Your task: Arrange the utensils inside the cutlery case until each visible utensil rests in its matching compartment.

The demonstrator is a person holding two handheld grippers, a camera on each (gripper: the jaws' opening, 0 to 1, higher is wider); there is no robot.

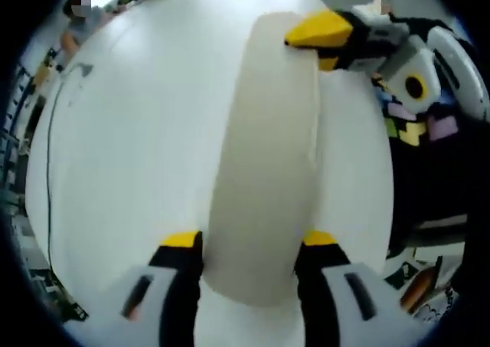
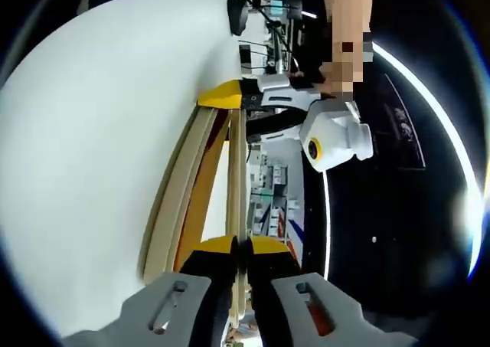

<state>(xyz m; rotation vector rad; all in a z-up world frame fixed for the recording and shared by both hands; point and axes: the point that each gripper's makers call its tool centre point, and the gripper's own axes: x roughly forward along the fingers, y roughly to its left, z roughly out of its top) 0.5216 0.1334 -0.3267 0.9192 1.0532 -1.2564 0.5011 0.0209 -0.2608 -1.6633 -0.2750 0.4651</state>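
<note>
Left gripper view: the case (image 1: 264,155) is gripped lengthwise between the left tongs (image 1: 249,243), its interior hidden. Right tongs (image 2: 240,247) are clamped on its thin edge (image 2: 237,178); utensils cannot be made out above the table (image 1: 138,132).

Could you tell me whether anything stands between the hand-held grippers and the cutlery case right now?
Nothing visible does. The left hand-held gripper has its jaws on either side of the near end of the cutlery case, and the right hand-held gripper is shut on the case's thin edge. No utensils can be seen.
</note>
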